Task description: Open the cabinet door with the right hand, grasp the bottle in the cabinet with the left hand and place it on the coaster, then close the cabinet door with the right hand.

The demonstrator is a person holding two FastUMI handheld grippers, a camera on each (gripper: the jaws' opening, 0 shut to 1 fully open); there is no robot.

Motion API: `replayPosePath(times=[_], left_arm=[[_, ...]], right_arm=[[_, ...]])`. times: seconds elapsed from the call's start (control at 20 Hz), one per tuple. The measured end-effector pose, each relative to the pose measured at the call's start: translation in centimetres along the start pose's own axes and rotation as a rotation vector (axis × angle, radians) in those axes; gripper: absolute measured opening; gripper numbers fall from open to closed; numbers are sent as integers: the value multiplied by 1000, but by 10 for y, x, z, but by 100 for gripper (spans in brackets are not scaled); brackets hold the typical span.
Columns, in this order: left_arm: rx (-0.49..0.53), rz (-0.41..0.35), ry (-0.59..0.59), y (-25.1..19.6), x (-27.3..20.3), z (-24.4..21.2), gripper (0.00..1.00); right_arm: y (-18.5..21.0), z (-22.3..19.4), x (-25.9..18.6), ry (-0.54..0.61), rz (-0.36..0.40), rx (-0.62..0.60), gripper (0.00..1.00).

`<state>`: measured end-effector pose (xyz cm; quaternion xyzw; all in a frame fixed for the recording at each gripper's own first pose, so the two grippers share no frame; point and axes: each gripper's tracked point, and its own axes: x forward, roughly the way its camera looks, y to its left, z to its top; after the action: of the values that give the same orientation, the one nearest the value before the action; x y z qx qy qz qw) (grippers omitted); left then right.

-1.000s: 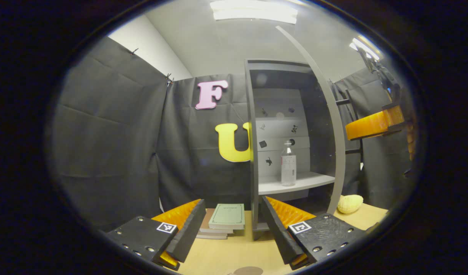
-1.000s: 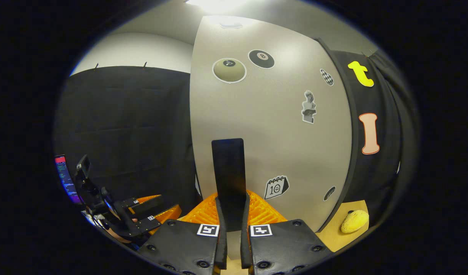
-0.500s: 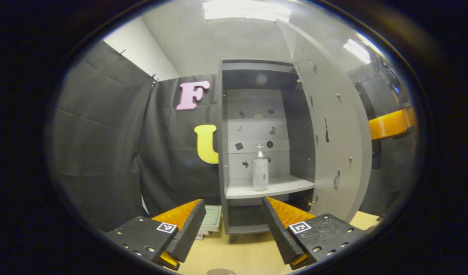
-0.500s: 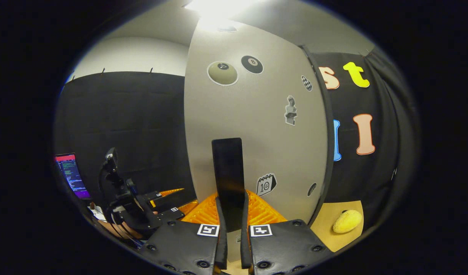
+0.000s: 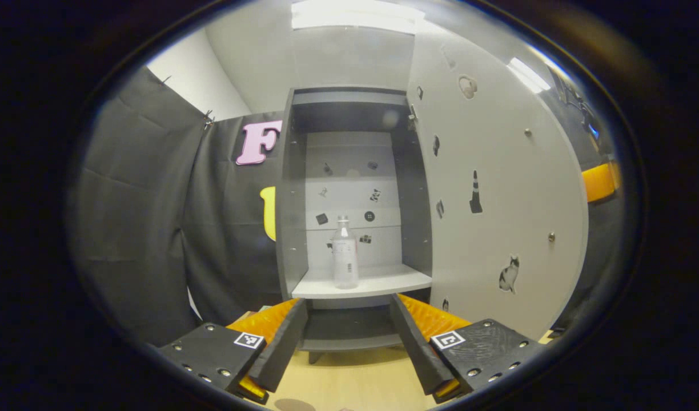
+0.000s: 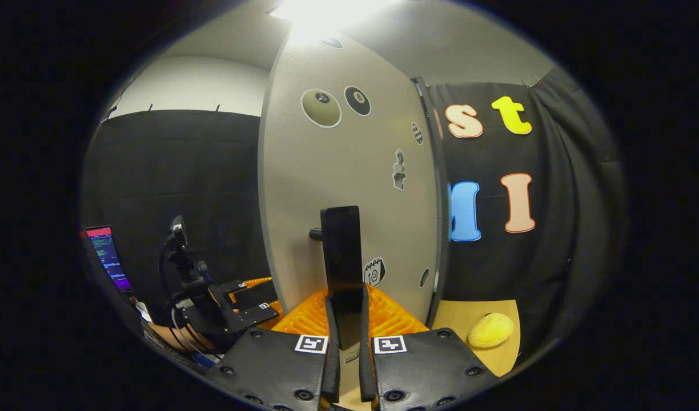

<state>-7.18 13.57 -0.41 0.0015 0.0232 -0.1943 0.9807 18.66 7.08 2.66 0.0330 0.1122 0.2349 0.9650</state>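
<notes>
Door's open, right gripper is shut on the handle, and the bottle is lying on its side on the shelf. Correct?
Not quite: the bottle stands upright on the shelf, as the left gripper view shows. The rest holds: the door is open and the right gripper is shut on the handle.

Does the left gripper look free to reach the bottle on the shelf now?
Probably yes: the cabinet door is swung aside, the left gripper is open, and the bottle stands alone ahead.

One bottle (image 5: 345, 253) stands mid-frame in one cabinet (image 5: 292, 194) with one open door (image 5: 498, 188). Two grippers show: left gripper (image 5: 346, 337) and right gripper (image 6: 346, 348). One yellow lump (image 6: 490, 330) lies lower right.
</notes>
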Motion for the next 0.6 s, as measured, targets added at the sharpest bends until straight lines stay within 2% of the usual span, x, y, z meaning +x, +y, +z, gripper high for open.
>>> replayPosePath(times=[0.2, 0.25, 0.3, 0.35, 0.45, 0.6], left_arm=[[-2, -7, -1, -1, 2, -1, 88], [-2, -9, 1, -1, 2, -1, 88], [0, -11, 2, -1, 2, -2, 88], [4, -12, 3, 0, 2, -2, 88], [19, -4, -2, 3, 2, -2, 88], [32, 11, -3, 5, 3, -2, 88]], right_arm=[[-14, 1, -4, -12, -59, 1, 15], [-19, 3, -5, -19, -77, 0, 12], [-23, 3, -5, -21, -89, 7, 15], [-20, 3, -4, -31, -81, 32, 12], [-6, 6, -1, -44, -35, 72, 15], [-11, 5, -7, -45, -16, 40, 19]])
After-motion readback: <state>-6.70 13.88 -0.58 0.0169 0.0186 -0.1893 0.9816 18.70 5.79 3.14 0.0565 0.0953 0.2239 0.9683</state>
